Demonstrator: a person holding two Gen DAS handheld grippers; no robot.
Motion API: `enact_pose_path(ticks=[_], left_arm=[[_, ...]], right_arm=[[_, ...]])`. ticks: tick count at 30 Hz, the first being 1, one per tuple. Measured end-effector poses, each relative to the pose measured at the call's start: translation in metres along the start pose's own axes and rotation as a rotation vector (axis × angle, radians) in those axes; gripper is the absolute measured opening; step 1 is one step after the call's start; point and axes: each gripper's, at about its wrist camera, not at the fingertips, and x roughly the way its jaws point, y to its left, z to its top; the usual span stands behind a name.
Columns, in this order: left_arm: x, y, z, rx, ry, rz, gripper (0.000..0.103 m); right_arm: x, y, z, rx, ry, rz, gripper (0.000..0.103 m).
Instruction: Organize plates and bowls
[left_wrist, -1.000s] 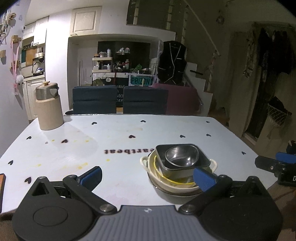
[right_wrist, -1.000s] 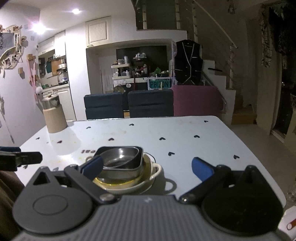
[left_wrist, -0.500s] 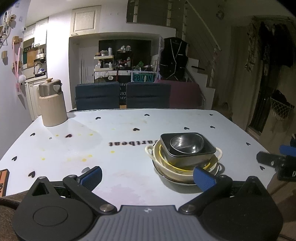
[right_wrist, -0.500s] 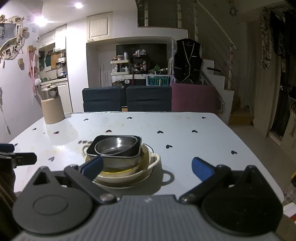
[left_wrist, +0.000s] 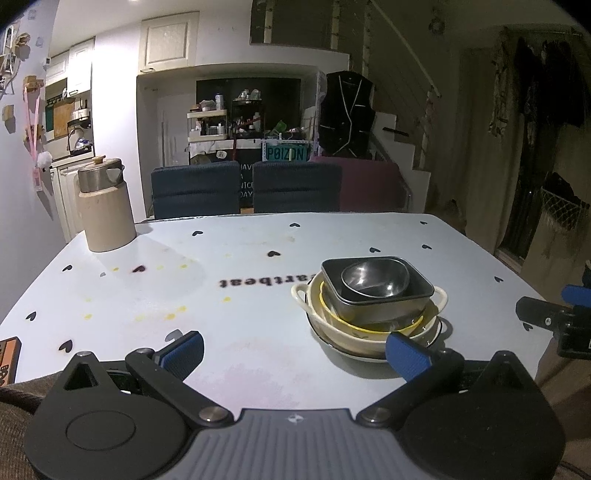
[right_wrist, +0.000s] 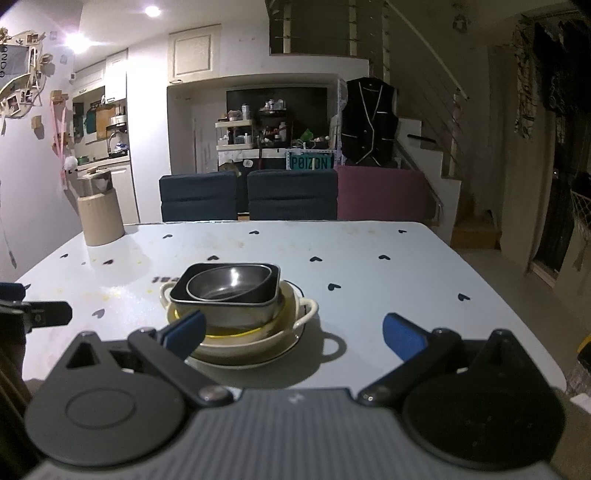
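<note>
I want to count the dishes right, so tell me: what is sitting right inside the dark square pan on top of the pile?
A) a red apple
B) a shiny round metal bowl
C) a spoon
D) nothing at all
B: a shiny round metal bowl rests tilted inside the dark square pan, which sits in the cream two-handled bowl on the table.

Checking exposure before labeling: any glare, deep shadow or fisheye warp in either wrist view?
Left wrist: no lamp in frame, right side of the room is dark, table edge bows. Right wrist: ceiling light flares, dish stack throws a hard shadow to its right, stair rails curve. Both views are sharp.
</note>
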Motion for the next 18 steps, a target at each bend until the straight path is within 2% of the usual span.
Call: enact_pose_path(ticks=[18], left_arm=[[-0.0005, -0.0001, 0.0000, -0.001, -0.003, -0.005, 0.103]], right_arm=[[-0.0003, 0.0052, -0.0018, -0.012, -0.005, -0.005, 0.103]])
